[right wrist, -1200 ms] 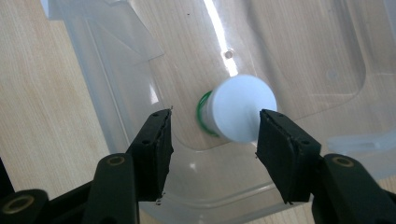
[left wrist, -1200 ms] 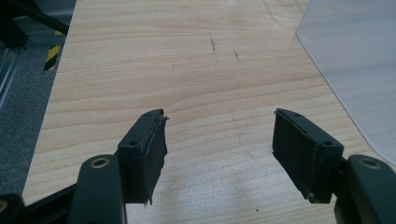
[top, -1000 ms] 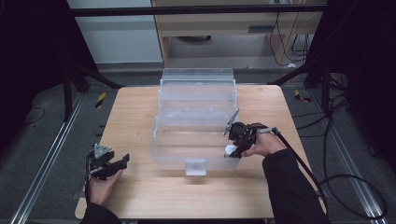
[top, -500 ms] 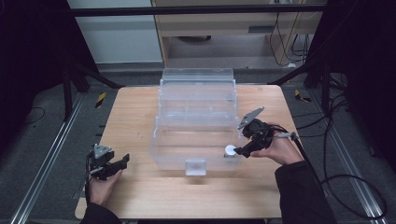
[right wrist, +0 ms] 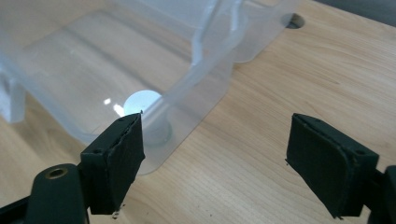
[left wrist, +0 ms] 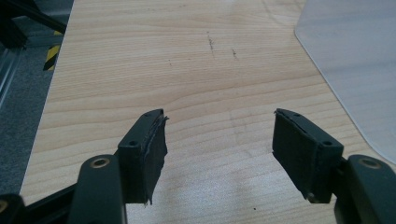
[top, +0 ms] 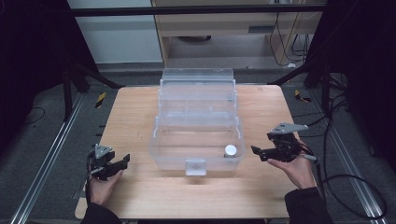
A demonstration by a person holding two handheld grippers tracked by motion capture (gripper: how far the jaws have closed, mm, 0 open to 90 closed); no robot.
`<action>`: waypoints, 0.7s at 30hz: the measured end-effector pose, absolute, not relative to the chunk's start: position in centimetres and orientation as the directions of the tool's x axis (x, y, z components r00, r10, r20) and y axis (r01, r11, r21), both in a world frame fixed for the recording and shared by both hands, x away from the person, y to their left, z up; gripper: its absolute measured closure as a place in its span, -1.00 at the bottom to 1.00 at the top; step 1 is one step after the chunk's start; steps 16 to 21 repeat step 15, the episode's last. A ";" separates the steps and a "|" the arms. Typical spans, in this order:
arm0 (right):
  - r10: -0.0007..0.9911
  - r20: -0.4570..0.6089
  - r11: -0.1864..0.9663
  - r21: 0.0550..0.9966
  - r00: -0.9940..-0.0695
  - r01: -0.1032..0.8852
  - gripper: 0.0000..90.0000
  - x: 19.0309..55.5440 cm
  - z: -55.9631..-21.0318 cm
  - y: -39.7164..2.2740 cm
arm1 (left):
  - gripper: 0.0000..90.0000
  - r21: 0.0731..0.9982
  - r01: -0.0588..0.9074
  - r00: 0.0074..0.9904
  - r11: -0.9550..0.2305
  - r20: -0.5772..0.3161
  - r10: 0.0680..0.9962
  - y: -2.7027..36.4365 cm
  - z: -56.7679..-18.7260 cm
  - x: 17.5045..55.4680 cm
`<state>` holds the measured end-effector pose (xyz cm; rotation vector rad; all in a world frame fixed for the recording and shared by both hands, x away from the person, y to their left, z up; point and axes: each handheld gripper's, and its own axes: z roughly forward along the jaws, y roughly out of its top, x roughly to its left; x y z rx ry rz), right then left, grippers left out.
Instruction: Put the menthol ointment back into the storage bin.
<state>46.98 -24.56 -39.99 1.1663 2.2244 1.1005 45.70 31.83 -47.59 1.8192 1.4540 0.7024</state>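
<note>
Pale wooden bench (top: 140, 116), a stepped clear plastic organiser box (top: 196, 126) standing open at its centre. Far left, the left gripper (top: 122, 161) rests low on the boards in the person's hand, jaws wide apart with nothing between them; bare wood ahead of it in the left gripper view, the corner of the box just entering at the right. Centre: a small white round cap (top: 230, 150) sits inside the front tray of the box, tight in the right-hand corner against the wall. Right: the right gripper (top: 255, 150) is outside the box, just beside that corner, level with the cap; its jaws have just been opening and stand wide, empty, the cap behind the clear wall in the right gripper view (right wrist: 142, 105). Risk, as I judge it: the near jaw tip is close to the thin wall, so a careless sweep could nudge the light box and set the cap rolling.
</note>
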 end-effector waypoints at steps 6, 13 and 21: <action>0.858 0.075 0.218 0.843 -0.508 0.492 -0.61 46.1 -42.5 -26.7 | -0.16 0.794 0.595 0.224 -0.123 -0.017 0.974 32.0 -47.6 45.7; 0.909 0.076 0.181 0.815 -0.410 0.551 -0.62 45.3 -46.3 -28.8 | -0.04 0.793 0.591 0.232 -0.145 0.005 0.973 32.1 -47.7 45.7; 0.913 0.081 0.174 0.809 -0.400 0.562 -0.63 45.3 -46.6 -29.0 | -0.04 0.792 0.592 0.230 -0.150 0.012 0.973 32.1 -47.7 45.7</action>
